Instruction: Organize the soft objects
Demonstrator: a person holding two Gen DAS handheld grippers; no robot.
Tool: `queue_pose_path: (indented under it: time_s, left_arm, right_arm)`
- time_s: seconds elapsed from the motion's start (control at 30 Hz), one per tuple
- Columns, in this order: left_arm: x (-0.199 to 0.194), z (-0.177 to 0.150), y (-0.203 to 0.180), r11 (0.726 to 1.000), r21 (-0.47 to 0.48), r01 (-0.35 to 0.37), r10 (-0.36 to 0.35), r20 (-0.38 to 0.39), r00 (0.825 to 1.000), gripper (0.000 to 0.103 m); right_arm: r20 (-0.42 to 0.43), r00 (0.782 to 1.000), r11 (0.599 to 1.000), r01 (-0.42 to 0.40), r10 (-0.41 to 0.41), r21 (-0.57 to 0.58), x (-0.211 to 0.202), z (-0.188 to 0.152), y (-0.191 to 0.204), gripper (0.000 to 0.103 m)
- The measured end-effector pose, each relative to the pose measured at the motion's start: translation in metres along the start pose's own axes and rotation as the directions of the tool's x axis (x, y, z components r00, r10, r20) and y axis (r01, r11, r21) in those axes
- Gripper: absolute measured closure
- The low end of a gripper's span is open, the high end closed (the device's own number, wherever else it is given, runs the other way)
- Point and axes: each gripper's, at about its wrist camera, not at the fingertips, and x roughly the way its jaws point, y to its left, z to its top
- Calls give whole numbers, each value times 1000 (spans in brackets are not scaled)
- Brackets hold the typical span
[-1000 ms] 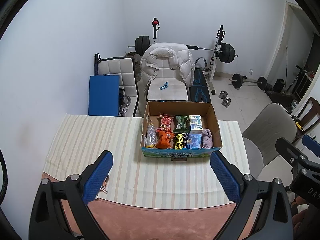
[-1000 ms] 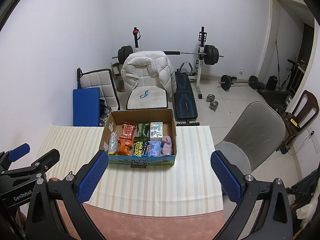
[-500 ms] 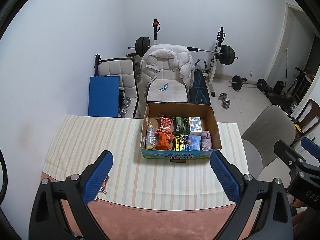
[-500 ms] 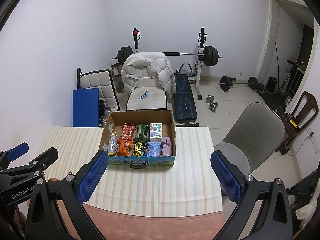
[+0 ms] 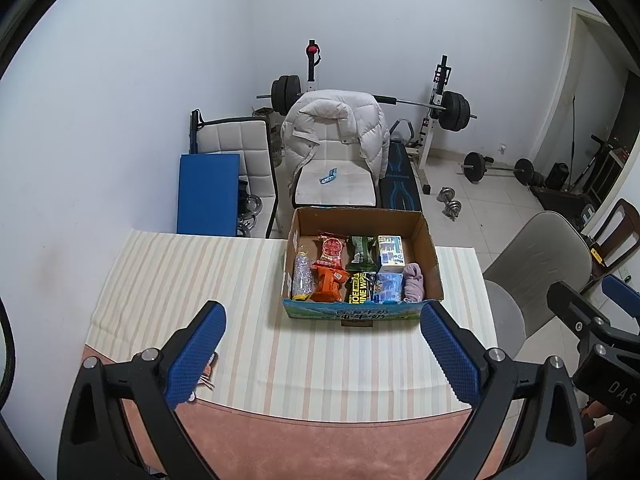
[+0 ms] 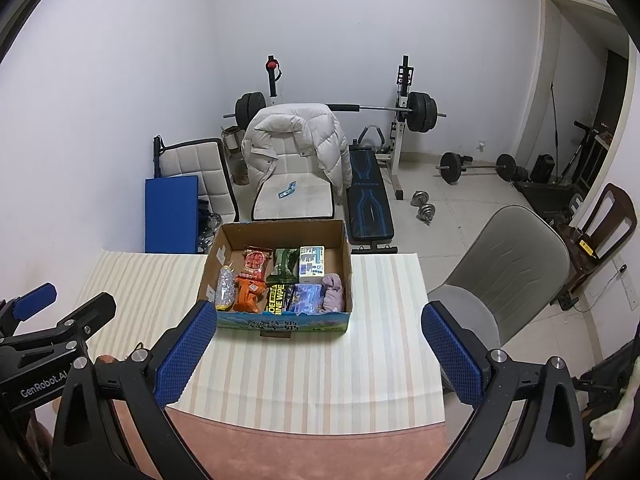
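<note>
A cardboard box (image 5: 430, 248) (image 6: 346, 246) stands on the striped tablecloth (image 5: 200, 280) (image 6: 380, 340). It holds snack packets, a red packet (image 5: 332, 249) (image 6: 256, 261), an orange packet (image 5: 327, 285) (image 6: 249, 298), a white carton (image 5: 390, 254) (image 6: 312, 264) and a pink folded cloth (image 5: 414, 286) (image 6: 334, 294). My left gripper (image 5: 322, 354) is open and empty, above the table in front of the box. My right gripper (image 6: 316, 354) is open and empty, also in front of the box. Each gripper shows at the edge of the other's view.
A grey chair (image 5: 536, 264) (image 6: 500, 276) stands right of the table. Behind the table are a chair with a white puffer jacket (image 5: 334, 128) (image 6: 294, 136), a blue pad (image 5: 208, 194), a weight bench and barbells on the floor.
Both grippers have drifted slightly back and up from the box; the box looks a little farther. Both stay open and empty.
</note>
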Motion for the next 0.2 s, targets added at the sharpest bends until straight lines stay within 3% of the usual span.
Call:
queue_pose_path:
  time_s: [0.2]
  left_arm:
    - [-2, 2, 2, 1000, -2, -5, 5, 12, 1000, 3]
  right_arm:
    - [3, 1000, 1000, 5, -5, -4, 0, 1, 1, 0]
